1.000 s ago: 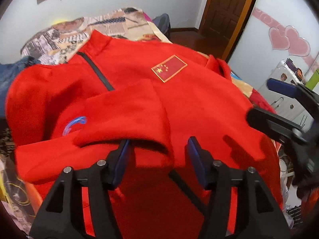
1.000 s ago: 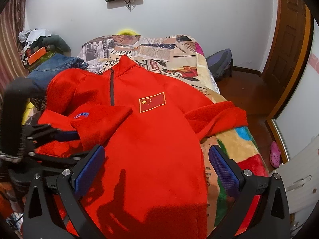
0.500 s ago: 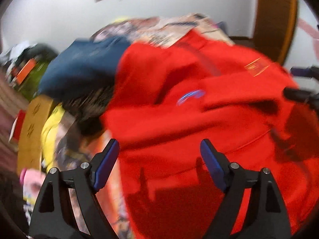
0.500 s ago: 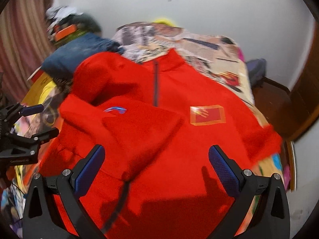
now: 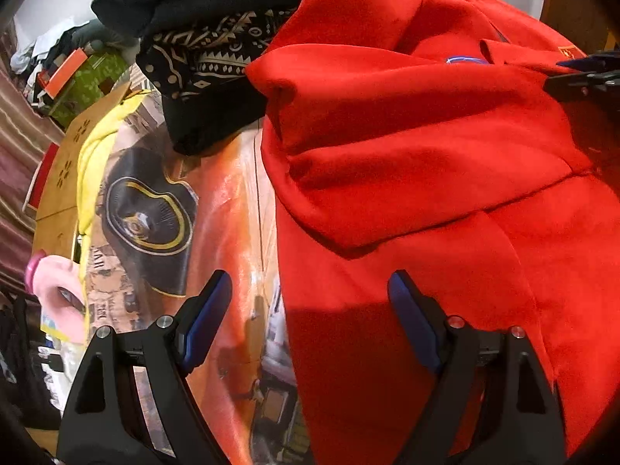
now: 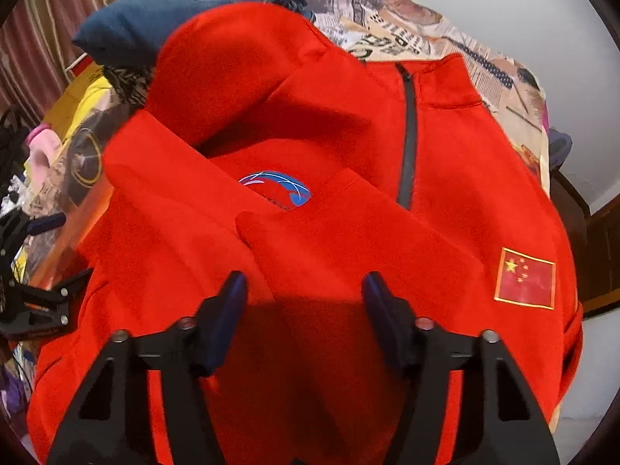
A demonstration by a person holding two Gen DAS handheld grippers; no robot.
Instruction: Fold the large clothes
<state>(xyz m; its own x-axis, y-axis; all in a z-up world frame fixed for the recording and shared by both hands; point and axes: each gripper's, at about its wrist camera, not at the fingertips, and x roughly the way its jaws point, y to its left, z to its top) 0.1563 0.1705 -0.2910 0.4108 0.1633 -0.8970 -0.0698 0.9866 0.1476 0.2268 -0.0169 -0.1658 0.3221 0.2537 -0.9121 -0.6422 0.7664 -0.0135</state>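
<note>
A large red fleece jacket [image 6: 348, 147] lies face up on the bed, with a dark zip [image 6: 407, 147], a flag patch [image 6: 525, 283] and a blue logo [image 6: 279, 190]. Its left sleeve [image 6: 329, 240] is folded across the chest. In the left wrist view the jacket [image 5: 426, 155] fills the right half. My left gripper [image 5: 310, 310] is open and empty, over the jacket's left side edge. My right gripper [image 6: 304, 302] is open and empty, just above the folded sleeve's cuff end. The left gripper also shows at the left edge of the right wrist view [image 6: 35, 271].
The bed has a printed cover [image 5: 217, 232]. A black patterned cloth [image 5: 209, 66] and folded blue jeans [image 6: 174, 11] lie beside the jacket's shoulder. A yellow garment [image 5: 93, 155] and clutter sit at the bed's left edge. A wooden door [image 6: 596, 240] is at the right.
My left gripper has swung left to the jacket's side edge and lower. My right gripper has moved in close over the folded sleeve and its jaws have narrowed.
</note>
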